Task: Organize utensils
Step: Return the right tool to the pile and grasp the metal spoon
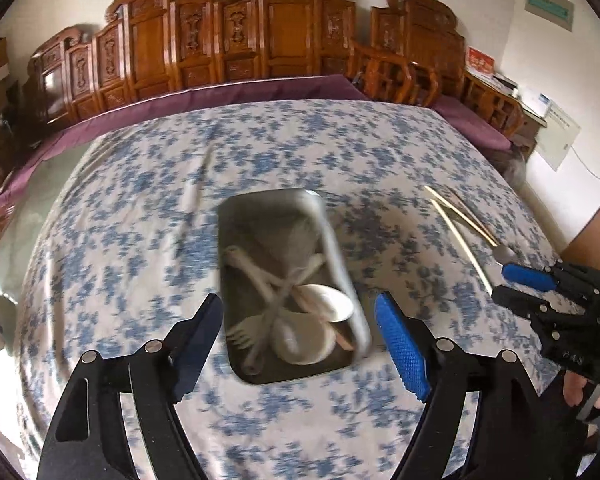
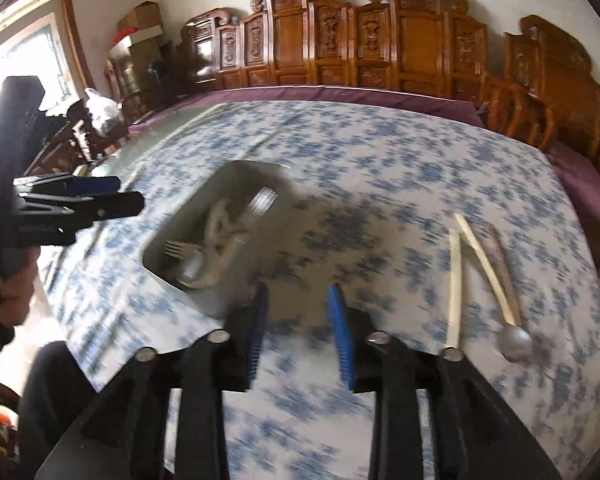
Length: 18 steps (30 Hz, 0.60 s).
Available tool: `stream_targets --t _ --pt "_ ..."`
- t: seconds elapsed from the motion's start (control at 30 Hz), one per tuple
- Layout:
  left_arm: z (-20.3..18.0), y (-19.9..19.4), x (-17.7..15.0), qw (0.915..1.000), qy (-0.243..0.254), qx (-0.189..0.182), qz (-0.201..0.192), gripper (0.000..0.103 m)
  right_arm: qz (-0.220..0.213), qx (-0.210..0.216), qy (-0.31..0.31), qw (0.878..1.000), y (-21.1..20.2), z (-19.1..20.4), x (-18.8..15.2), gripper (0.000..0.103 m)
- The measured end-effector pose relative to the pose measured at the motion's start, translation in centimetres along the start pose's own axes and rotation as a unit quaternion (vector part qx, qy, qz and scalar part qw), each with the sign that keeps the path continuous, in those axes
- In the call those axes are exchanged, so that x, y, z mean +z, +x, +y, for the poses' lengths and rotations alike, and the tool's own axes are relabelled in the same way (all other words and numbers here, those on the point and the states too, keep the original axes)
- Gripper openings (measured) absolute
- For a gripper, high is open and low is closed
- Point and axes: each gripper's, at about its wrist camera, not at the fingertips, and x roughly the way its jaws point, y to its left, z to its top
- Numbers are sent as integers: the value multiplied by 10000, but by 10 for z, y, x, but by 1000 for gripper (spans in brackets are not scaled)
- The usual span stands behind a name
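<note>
floral-cloth table (image 1: 260, 152) bears a grey tray (image 1: 236, 216), chopsticks (image 2: 456, 280), spoon (image 2: 514, 342).

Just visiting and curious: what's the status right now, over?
Left gripper open above tray. Right gripper open, empty. Metal spoon and chopsticks lie outside tray on tablecloth. Nothing blocking.

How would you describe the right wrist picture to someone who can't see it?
An open right gripper hangs empty over a blue-flowered tablecloth. To its left a grey tray holds pale utensils, including a fork; to its right lie two chopsticks and a metal spoon. The left gripper shows at far left.
</note>
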Motion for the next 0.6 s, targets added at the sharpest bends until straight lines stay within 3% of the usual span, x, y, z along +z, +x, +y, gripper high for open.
stream_targets --t 0.3,0.6 --pt "-78 50 1 9983 364 -367 258 75 131 -585 356 9976 2 -108 -28 38" --pt "-126 105 7 9951 538 -595 580 75 313 -1064 787 9907 33 -168 -37 38"
